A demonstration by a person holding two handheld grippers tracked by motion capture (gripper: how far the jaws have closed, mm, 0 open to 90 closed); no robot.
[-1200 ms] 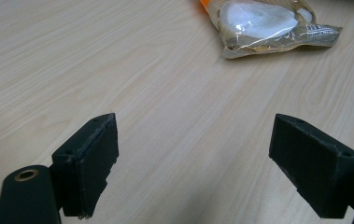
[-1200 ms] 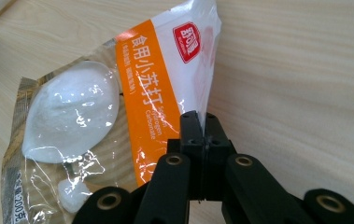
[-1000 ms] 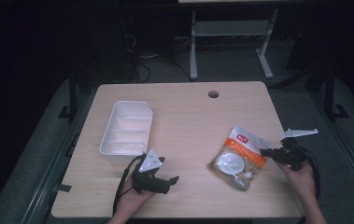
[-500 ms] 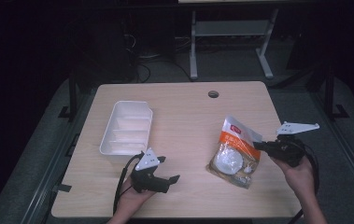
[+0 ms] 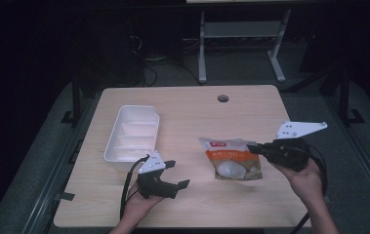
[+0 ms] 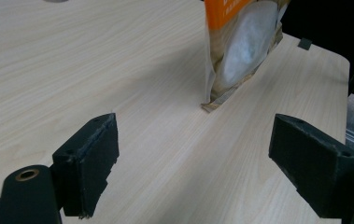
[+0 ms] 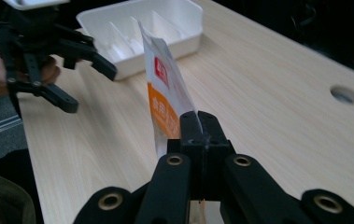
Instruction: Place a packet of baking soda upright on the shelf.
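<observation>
Orange-and-white snack pouch (image 5: 230, 158) sits right of the table's middle, stood up with its bottom corner on the wood — the left gripper view shows that lower edge (image 6: 230, 51) touching the tabletop while the rest rises. It stands only because the right gripper (image 5: 254, 147) has its edge pinched: in the right gripper view the jaws are pressed fully together on the pouch rim (image 7: 167, 100), nothing else between them. Pinching the thin seam rather than the bulging body likely keeps the contents from being crushed and lets the pouch hang straight.

Left gripper (image 5: 176, 174) rests near the front edge, well apart from the pouch, jaws spread wide and holding nothing — the left gripper view looks through the gap at bare wood and the pouch farther off. Probably parked there to leave the path free, or ready to help steady the pouch.

White divided tray (image 5: 133, 134) lies on the left half of the table (image 5: 192, 112), just beyond the left gripper, compartments empty and open upward — judged the likely destination, pouch not yet in it. Cable hole (image 5: 223, 98) near the far edge, unrelated.
</observation>
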